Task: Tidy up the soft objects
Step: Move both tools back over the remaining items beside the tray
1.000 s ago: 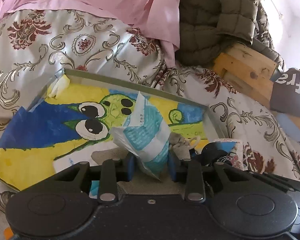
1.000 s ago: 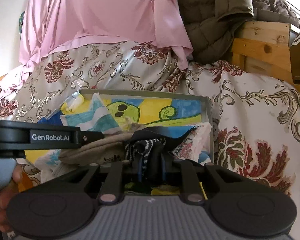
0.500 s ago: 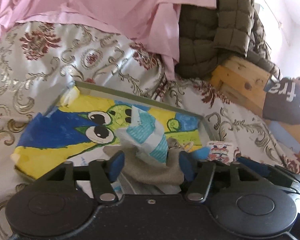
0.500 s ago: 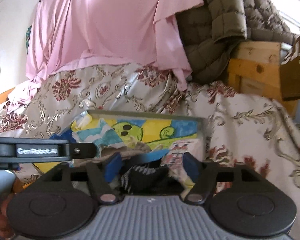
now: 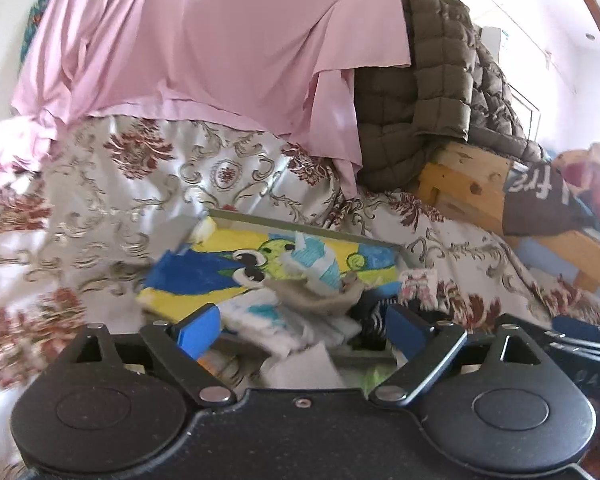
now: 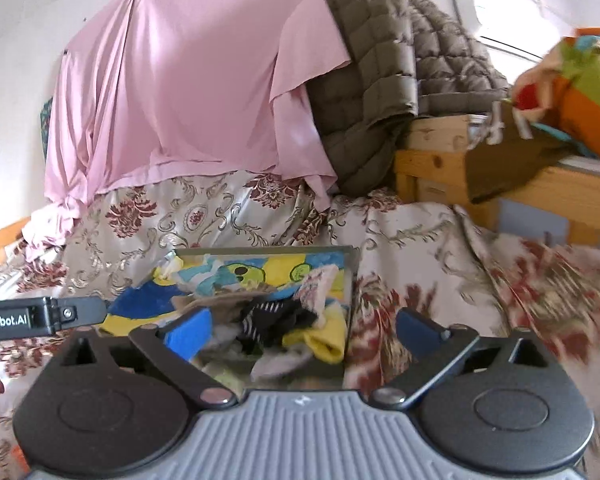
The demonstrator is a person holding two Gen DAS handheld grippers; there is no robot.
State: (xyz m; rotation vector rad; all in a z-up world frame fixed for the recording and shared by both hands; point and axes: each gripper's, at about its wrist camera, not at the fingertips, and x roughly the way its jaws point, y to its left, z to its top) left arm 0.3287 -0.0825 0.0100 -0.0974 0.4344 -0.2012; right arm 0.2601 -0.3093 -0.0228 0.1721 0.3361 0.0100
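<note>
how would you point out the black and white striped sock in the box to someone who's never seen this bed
Find the shallow grey-rimmed box with the cartoon drawing inside, lying on the floral satin bedspread below the hanging pink sheet. In the heap of small cloth items at its near end, the black and white striped sock lies beside a yellow sock. It is the only dark piece there.

Daylight fills both views, blowing out the white wall (image 5: 560, 80) at upper right. Motion blur smears the floral bedspread (image 6: 520, 280) at the sides and the box's contents. Fisheye bending curves the edges, and dark corners vignette each frame.
</note>
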